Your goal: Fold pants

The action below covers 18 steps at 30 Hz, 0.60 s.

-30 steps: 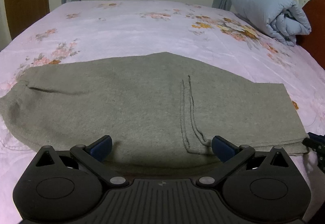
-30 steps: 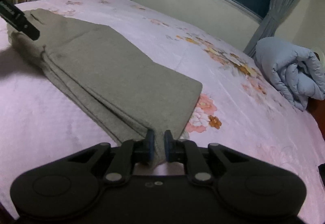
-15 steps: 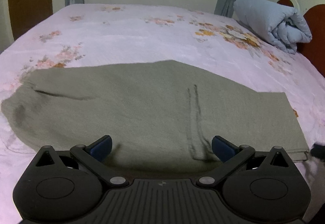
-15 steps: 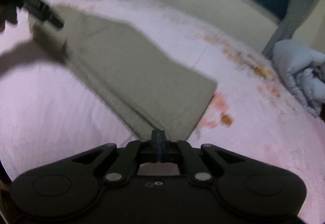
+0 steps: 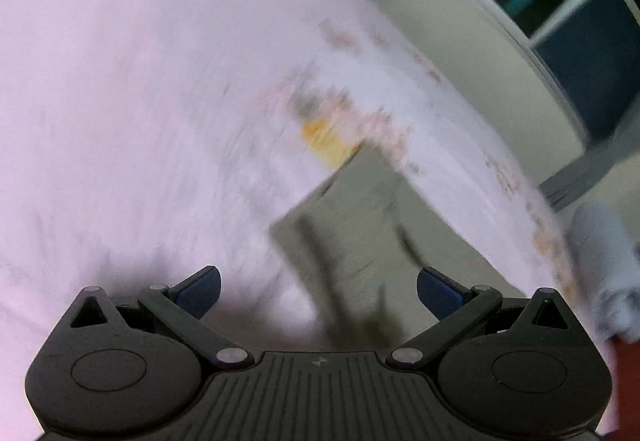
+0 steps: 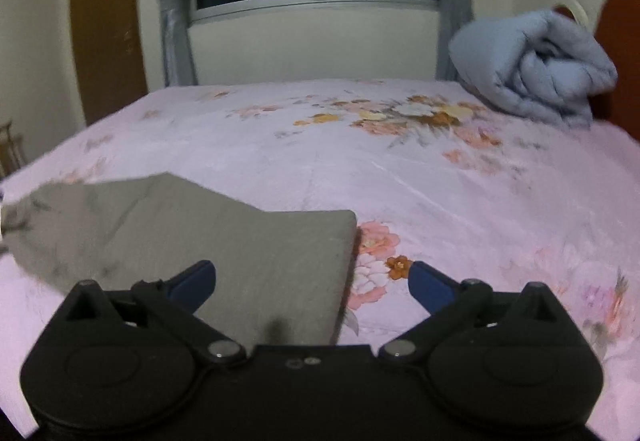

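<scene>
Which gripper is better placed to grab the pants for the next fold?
Right, probably. The right gripper is open right over the pants hem corner; the left gripper, also open, has a blurred, tilted view.

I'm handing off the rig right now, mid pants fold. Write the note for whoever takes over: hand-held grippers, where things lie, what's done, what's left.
Right hand-held gripper: jaws have just been opening, now wide apart, nothing pinched; the folded end of the pants lies flat below it.
Left hand-held gripper: open, empty; its view is blurred.
Pants: grey, folded lengthwise, lying flat on the pink floral bedsheet, near edge. The blue rolled duvet sits far off by the headboard.
Done: legs stacked, cloth laid down.
Left: probably fold the length over crosswise, then smooth it.
</scene>
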Tool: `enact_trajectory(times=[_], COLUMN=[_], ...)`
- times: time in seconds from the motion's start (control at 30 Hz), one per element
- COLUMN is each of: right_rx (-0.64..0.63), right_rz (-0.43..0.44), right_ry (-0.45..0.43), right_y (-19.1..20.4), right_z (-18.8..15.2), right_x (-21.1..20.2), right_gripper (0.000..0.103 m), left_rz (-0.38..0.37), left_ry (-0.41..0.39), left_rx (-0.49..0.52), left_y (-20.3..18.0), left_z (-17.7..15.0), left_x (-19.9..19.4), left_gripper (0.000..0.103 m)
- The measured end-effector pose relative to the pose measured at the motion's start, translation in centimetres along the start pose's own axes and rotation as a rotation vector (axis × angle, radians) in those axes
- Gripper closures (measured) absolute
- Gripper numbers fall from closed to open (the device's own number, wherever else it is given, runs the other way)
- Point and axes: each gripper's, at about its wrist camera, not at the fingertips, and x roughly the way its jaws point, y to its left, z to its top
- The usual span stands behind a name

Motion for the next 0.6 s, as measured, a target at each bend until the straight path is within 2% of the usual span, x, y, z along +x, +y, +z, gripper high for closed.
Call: enact_trajectory(times=[0.17,0.43,0.53,0.6], right_rx=[0.017,-0.007,0.037,0.111], right_rz=[-0.001,-0.007,-0.015,-0.019], right_ry=[0.021,0.044,0.027,0.027], right_y=[1.0,3.0,2.5,1.6], right_z=[-0.4,-1.2,-1.1,-1.1], right_x=[0.5,0.6,0.4,0.6], right_gripper=[0.006,0.006,0.006,0.006], left_rz=[-0.143,-0.251,-0.309,-0.336], left_ry=[-0.024,0.015,0.020,-0.003], left_rx=[-0.139,-0.165,-0.176,-0.177], left_y=[2.5,1.2,0.7,0.8], left_z=[-0.8,0.8,0.8,0.5], left_x=[1.0,4.0,5.6,6.3], left_gripper=[0.000,0.000,0.000,0.000])
